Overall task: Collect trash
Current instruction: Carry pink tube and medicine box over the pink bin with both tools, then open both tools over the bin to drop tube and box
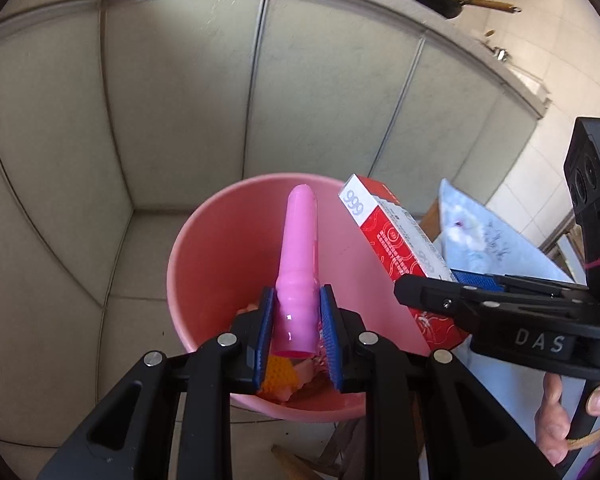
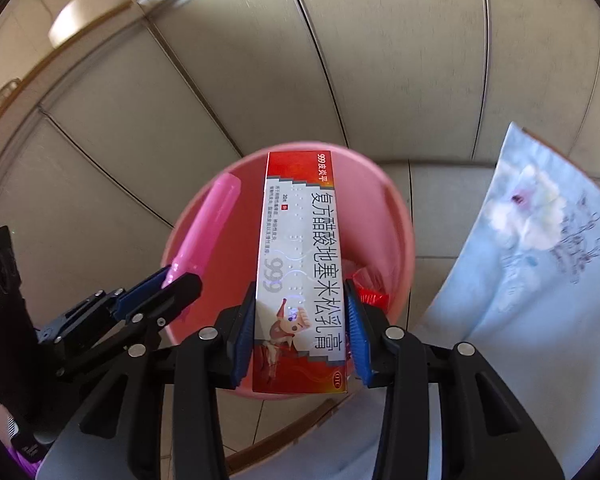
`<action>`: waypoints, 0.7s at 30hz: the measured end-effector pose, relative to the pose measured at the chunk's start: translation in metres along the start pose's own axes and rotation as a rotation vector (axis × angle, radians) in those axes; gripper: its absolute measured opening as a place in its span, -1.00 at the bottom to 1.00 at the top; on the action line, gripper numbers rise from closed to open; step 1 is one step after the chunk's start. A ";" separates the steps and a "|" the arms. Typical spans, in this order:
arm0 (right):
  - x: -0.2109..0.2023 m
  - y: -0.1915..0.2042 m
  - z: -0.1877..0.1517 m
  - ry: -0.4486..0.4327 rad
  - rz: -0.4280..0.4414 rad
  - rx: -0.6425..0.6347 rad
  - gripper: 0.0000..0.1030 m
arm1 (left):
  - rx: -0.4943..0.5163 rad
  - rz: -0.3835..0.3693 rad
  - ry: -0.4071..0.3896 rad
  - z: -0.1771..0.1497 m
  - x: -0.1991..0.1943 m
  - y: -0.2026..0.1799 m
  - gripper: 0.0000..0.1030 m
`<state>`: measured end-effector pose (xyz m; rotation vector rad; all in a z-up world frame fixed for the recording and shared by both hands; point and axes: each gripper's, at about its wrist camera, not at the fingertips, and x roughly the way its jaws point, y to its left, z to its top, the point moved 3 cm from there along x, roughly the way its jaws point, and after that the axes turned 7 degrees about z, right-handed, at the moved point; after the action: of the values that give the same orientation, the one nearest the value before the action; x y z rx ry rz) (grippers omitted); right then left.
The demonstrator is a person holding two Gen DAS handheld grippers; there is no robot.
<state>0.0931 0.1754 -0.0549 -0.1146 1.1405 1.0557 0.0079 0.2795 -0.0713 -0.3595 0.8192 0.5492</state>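
While both grippers hang over the pink bin (image 1: pixel 204 264), each has a piece of trash pinched.

Left gripper (image 1: pixel 298 320) has its fingers clenched on the pink bottle (image 1: pixel 298 248) at its ribbed waist; glossy plastic, probably light and slippery. Right gripper (image 2: pixel 302 320) clasps the red-and-white box (image 2: pixel 300 264) by its long sides; light card, I'd guess, easily crushed. Wrappers already lie inside.
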 end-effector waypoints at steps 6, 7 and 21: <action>0.017 -0.004 -0.005 0.046 -0.048 -0.008 -0.20 | -0.010 0.010 0.040 -0.007 0.015 0.002 -0.57; 0.016 -0.006 -0.007 0.047 -0.046 -0.008 -0.20 | -0.011 0.013 0.048 -0.008 0.018 0.002 -0.57; -0.001 0.005 -0.008 -0.011 -0.034 -0.063 -0.20 | -0.008 0.057 0.052 -0.010 0.025 -0.005 -0.50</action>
<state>0.0839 0.1724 -0.0561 -0.1769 1.0921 1.0604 0.0191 0.2781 -0.0961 -0.3595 0.8796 0.5985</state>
